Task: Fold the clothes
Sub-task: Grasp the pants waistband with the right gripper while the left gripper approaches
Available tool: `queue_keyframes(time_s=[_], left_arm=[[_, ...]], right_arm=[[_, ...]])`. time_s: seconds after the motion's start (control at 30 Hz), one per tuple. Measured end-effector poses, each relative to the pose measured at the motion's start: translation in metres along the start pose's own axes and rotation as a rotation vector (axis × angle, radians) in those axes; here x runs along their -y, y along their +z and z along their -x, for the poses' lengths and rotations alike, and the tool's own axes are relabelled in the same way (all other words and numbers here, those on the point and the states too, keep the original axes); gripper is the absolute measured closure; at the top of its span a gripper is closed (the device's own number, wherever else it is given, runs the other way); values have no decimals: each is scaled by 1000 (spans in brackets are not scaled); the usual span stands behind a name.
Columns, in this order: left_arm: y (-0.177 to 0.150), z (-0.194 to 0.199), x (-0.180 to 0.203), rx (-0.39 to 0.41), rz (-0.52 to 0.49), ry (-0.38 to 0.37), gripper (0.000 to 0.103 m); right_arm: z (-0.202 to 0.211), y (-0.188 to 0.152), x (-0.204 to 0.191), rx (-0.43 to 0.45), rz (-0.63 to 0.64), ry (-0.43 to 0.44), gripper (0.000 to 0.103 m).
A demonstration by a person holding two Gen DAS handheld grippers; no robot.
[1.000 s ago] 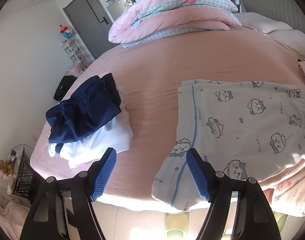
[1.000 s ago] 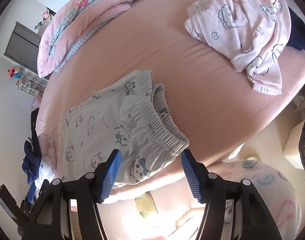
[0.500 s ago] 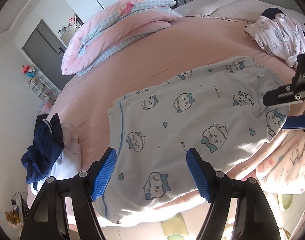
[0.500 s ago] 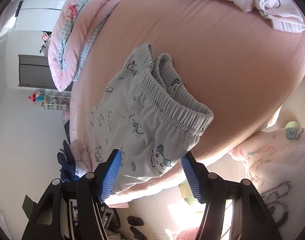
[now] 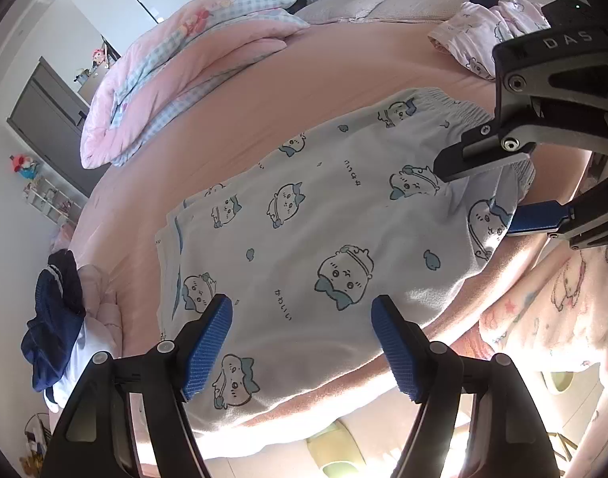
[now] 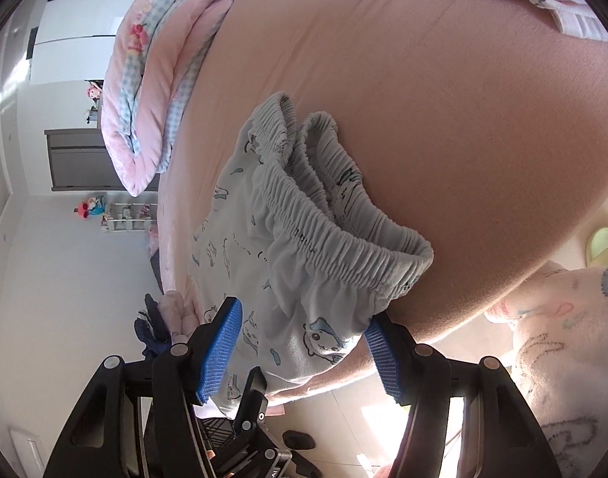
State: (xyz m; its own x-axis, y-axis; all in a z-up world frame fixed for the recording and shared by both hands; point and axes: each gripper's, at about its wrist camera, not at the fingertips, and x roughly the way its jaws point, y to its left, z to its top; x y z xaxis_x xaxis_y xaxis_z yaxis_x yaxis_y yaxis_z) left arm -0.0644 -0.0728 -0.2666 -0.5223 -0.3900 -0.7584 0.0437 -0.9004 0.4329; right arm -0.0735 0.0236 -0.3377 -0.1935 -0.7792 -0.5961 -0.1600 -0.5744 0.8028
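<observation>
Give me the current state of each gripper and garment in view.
Left gripper: open, holding nothing.
Right gripper: open, straddling the waistband end.
Cat-print shorts: flat on bed, near edge overhanging.
Navy garment: crumpled on white clothes.
Pink pajamas: unfolded heap.

Home bedroom. Evidenced by bed with pink fitted sheet point(image 5: 264, 91); folded pink-and-check quilt point(image 5: 176, 75) at bed's far side; grey door point(image 5: 45, 119) and toy-topped shelf rack point(image 5: 45, 195) beyond bed; cartoon-print pyjamas point(image 5: 304, 239) laid on bed.
</observation>
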Motion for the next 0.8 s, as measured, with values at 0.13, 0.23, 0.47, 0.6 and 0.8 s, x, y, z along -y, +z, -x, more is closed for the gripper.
queue_keyframes(time_s=[0.13, 0.23, 0.47, 0.6, 0.8], left_arm=[[-1, 2, 8, 8, -27, -16, 32], [-1, 7, 13, 25, -43, -29, 32], [0, 12, 41, 105, -142, -47, 32], [0, 10, 56, 145, -198, -61, 32], [6, 10, 67, 229, -251, -34, 32]], right_arm=[[1, 3, 8, -1, -29, 41, 42], [2, 2, 9, 2, -16, 28, 51], [4, 0, 4, 17, 20, 6, 83], [11, 1, 4, 6, -17, 108, 84], [16, 2, -5, 6, 13, 104, 84]])
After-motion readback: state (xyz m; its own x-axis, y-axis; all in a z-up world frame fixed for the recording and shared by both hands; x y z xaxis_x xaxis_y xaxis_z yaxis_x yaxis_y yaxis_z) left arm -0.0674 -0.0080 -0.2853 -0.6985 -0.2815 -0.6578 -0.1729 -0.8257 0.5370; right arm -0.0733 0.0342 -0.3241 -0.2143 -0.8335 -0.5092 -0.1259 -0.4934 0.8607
